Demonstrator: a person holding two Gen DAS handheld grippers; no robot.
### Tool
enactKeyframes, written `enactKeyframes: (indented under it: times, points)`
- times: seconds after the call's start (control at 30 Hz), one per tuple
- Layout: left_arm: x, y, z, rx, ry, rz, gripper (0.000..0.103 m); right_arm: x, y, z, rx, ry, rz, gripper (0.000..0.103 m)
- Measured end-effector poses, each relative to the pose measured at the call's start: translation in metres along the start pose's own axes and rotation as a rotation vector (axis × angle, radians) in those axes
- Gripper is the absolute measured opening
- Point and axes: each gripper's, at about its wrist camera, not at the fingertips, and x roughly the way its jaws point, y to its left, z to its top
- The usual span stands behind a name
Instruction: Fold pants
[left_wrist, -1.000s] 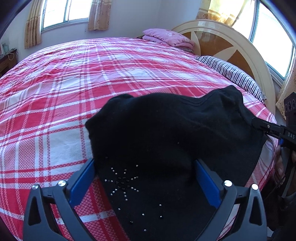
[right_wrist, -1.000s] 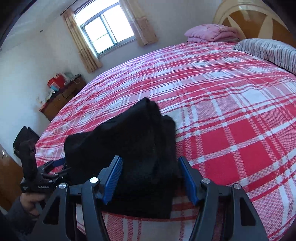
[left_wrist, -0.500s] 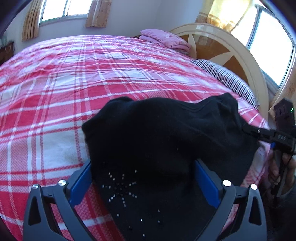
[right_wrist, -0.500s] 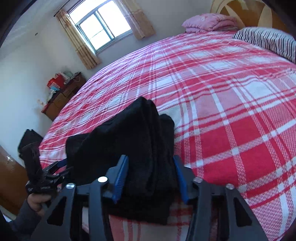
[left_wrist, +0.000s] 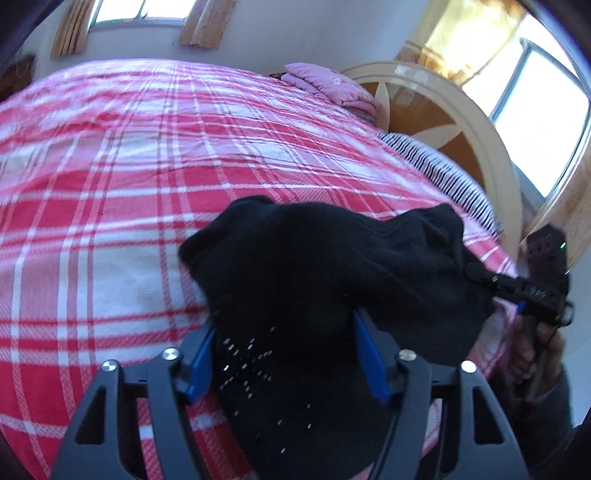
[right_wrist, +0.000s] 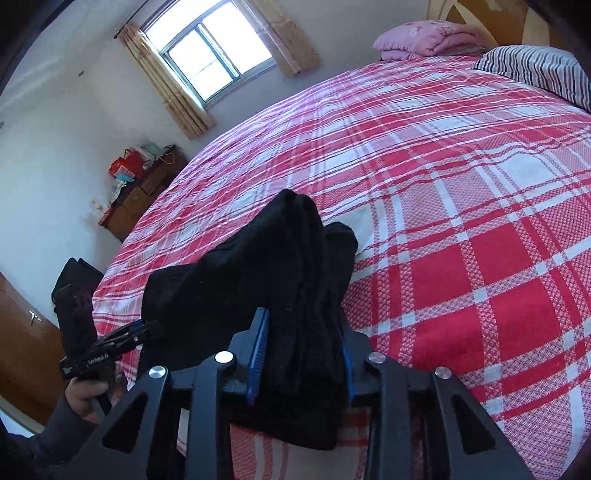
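The soft black pants with small shiny studs (left_wrist: 295, 295) lie bunched near the bed's (left_wrist: 110, 221) near edge, on the red and white checked sheet. Both tongs have just been closing with cloth between them. The left tongs (left_wrist: 284, 354) squeeze the studded part. The right tongs (right_wrist: 303, 354) pinch a thick stack of layers. The pants look light, floppy and not slippery. They would sag if lifted, so I think holding both ends at once works best.
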Motion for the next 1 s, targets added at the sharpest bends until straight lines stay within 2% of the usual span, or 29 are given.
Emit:
enactKeyframes:
  times: [0.13, 0.3, 0.43, 0.5, 0.53, 0.63, 0.73, 1.0]
  points:
    - [-0.003, 0.011, 0.000, -0.064, -0.004, -0.052, 0.064, 0.003, -0.003, -0.001, 0.012, -0.003, 0.005, 0.035]
    - [0.003, 0.003, 0.001, -0.035, 0.006, -0.027, 0.060, 0.005, -0.002, -0.002, 0.008, -0.012, -0.011, 0.035]
    - [-0.004, 0.013, 0.003, -0.105, 0.011, -0.070, 0.040, 0.000, -0.003, -0.001, 0.011, -0.016, 0.018, 0.034]
    - [-0.005, 0.024, 0.001, -0.153, 0.013, -0.109, 0.034, 0.000, -0.008, 0.000, 0.034, -0.016, 0.039, 0.033]
    - [-0.004, 0.028, 0.000, -0.163, 0.013, -0.114, 0.026, 0.001, -0.010, 0.000, 0.042, -0.018, 0.042, 0.032]
    - [-0.004, 0.027, -0.002, -0.145, 0.009, -0.118, 0.016, 0.000, -0.004, -0.002, 0.013, -0.028, 0.028, 0.029]
    - [-0.016, 0.009, 0.001, -0.063, -0.029, -0.064, 0.013, -0.006, 0.007, -0.002, -0.025, -0.051, 0.013, 0.026]
    - [-0.037, 0.006, 0.013, -0.071, -0.064, -0.084, 0.012, -0.018, 0.033, 0.002, -0.083, -0.079, 0.025, 0.025]
